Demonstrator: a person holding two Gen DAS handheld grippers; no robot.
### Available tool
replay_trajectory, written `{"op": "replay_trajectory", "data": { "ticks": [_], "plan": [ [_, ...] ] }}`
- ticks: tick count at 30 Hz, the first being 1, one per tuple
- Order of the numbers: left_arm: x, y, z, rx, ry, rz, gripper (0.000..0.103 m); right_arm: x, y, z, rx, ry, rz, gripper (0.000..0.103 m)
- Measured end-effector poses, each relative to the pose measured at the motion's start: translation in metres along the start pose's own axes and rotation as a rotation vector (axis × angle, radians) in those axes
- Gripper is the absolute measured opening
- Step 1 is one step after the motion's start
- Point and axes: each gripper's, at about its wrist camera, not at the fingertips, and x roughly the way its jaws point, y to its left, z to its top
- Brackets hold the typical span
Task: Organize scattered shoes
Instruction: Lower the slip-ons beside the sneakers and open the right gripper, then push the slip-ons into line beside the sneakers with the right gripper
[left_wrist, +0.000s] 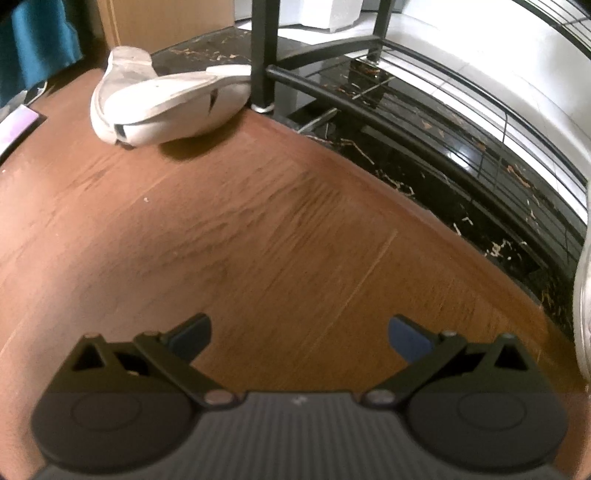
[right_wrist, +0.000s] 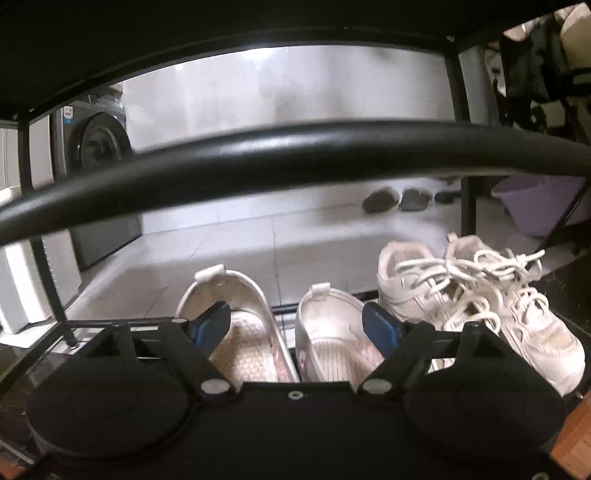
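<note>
Right gripper (right_wrist: 295, 328): jaws spread wide, holding nothing; its blue pads flank the heels of two white slip-on shoes (right_wrist: 288, 332), which stand side by side on the low shelf of a black metal rack (right_wrist: 295, 147). Just to their right on the same shelf sits a pair of white laced sneakers (right_wrist: 480, 295). Left gripper (left_wrist: 299, 338): jaws likewise wide apart and empty, angled down over bare wooden floor (left_wrist: 240, 240). One white shoe (left_wrist: 162, 107) lies tipped on its side on that floor, against a rack leg (left_wrist: 263, 55), well apart from the left gripper.
</note>
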Motion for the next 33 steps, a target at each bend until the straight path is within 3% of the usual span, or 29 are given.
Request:
{"op": "replay_trajectory", "data": {
  "ticks": [6, 8, 12, 16, 22, 24, 28, 33],
  "plan": [
    [-0.001, 0.001, 0.000, -0.015, 0.011, -0.013, 0.102, -0.049, -0.019, 0.012, -0.103, 0.111, 0.169, 0.080],
    [-0.002, 0.000, -0.001, -0.011, 0.010, -0.015, 0.102, -0.072, -0.027, 0.007, -0.194, 0.190, 0.268, 0.079],
    [-0.003, -0.003, -0.002, 0.006, 0.007, -0.015, 0.102, -0.088, -0.024, -0.019, -0.266, 0.280, 0.347, 0.075],
    [-0.003, -0.003, -0.002, 0.010, 0.007, -0.004, 0.102, -0.078, -0.008, -0.041, -0.305, 0.300, 0.336, 0.061],
    [0.005, 0.000, -0.001, -0.013, 0.037, 0.007, 0.102, -0.062, 0.008, -0.055, -0.364, 0.297, 0.226, 0.051],
    [0.006, -0.001, -0.002, -0.011, 0.046, 0.002, 0.102, -0.060, 0.006, -0.057, -0.342, 0.296, 0.235, 0.048],
    [0.005, -0.001, -0.002, -0.014, 0.049, -0.021, 0.102, -0.056, 0.009, -0.075, -0.390, 0.273, 0.225, 0.046],
    [0.005, -0.001, -0.003, -0.015, 0.054, -0.023, 0.102, -0.044, 0.011, -0.080, -0.353, 0.261, 0.194, 0.044]
  ]
}}
